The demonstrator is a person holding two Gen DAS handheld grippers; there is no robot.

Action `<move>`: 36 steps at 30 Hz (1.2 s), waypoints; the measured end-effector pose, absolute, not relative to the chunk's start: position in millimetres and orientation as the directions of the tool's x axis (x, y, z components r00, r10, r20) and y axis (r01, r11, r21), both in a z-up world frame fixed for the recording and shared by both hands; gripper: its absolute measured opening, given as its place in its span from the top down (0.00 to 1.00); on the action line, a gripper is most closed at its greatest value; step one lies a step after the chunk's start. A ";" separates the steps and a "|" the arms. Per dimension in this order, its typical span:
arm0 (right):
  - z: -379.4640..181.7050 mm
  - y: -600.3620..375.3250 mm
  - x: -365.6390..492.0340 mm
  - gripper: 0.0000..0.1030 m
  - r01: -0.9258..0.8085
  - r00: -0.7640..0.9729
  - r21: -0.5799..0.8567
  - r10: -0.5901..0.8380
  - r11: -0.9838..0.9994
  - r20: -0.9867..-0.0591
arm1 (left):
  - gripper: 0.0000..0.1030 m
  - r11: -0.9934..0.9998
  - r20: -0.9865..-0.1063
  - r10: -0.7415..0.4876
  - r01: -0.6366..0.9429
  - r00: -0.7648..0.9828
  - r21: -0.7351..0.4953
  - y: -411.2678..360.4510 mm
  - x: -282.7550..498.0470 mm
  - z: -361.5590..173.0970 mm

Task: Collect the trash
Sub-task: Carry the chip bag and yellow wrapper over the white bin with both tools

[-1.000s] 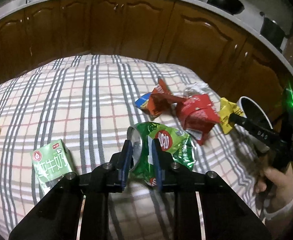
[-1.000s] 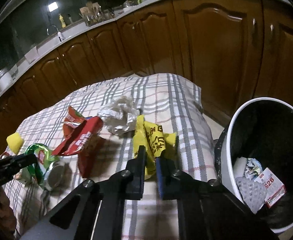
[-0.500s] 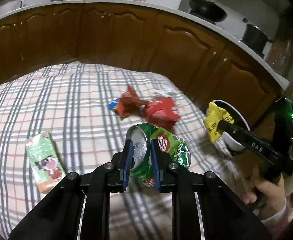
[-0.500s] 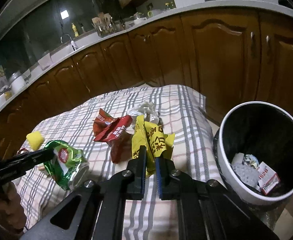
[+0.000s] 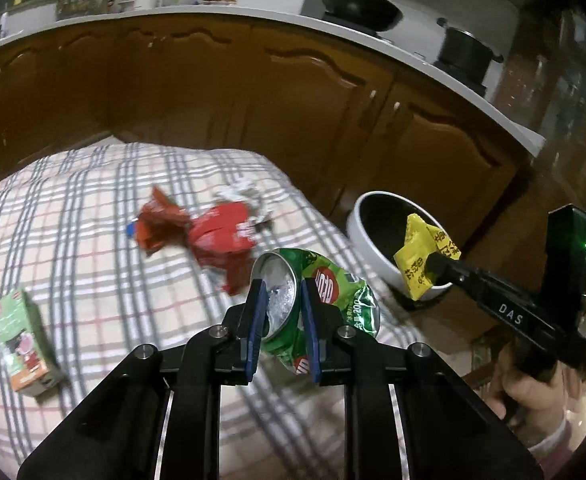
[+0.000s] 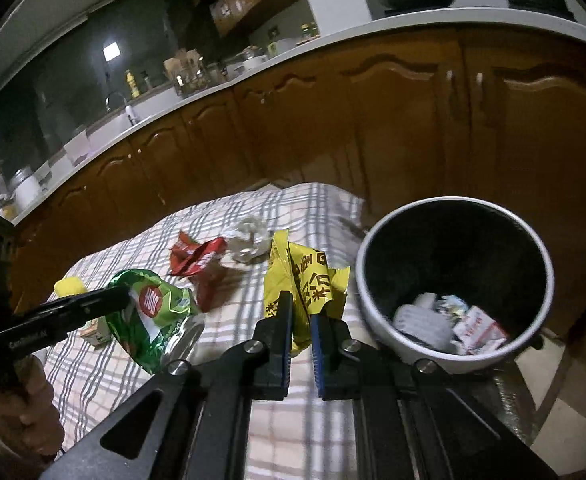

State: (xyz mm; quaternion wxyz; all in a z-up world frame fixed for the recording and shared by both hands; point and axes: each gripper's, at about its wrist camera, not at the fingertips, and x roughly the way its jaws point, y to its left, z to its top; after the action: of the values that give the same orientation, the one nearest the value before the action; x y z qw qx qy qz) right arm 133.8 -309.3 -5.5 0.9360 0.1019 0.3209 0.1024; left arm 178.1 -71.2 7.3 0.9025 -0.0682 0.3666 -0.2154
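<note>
Left gripper (image 5: 281, 300) jaws clamped on green bag (image 5: 333, 300), lifted off checked cloth (image 5: 93, 240). Right gripper (image 6: 301, 312) jaws clamped on yellow wrapper (image 6: 301, 276), just left of bin (image 6: 453, 216).

"DAS" is printed on the right claw (image 5: 433, 266), "200" on the green bag (image 5: 333, 300)

2 grippers: left gripper (image 5: 281, 304), right gripper (image 6: 301, 316). 1 green bag (image 5: 333, 300), 1 yellow wrapper (image 6: 305, 280), approx. 2 red wrappers (image 5: 213, 236) (blurred, hard to separate), 1 crumpled paper (image 6: 249, 236), 1 green carton (image 5: 21, 340), 1 bin (image 6: 377, 320) w/ several scraps inside, 1 table (image 5: 73, 240).
</note>
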 end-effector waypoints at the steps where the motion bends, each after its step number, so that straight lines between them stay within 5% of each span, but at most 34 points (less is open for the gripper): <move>1: -5.1 -313.1 132.8 0.92 -0.120 0.775 0.259 0.253 0.958 -0.578 | 0.84 0.894 -0.631 -0.445 0.348 0.636 -0.280 -77.0 178.9 8.7; 36: -18.3 -426.2 152.7 0.92 0.070 0.808 0.281 0.111 0.957 -0.579 | 0.84 0.842 -0.650 -0.509 0.484 0.564 -0.239 -237.2 255.9 13.4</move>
State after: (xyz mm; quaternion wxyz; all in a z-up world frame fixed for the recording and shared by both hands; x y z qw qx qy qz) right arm 152.7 -426.2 -18.3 0.9395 0.1459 0.3098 0.0110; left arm 255.9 -237.2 13.4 0.8843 -0.0168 0.3728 -0.2807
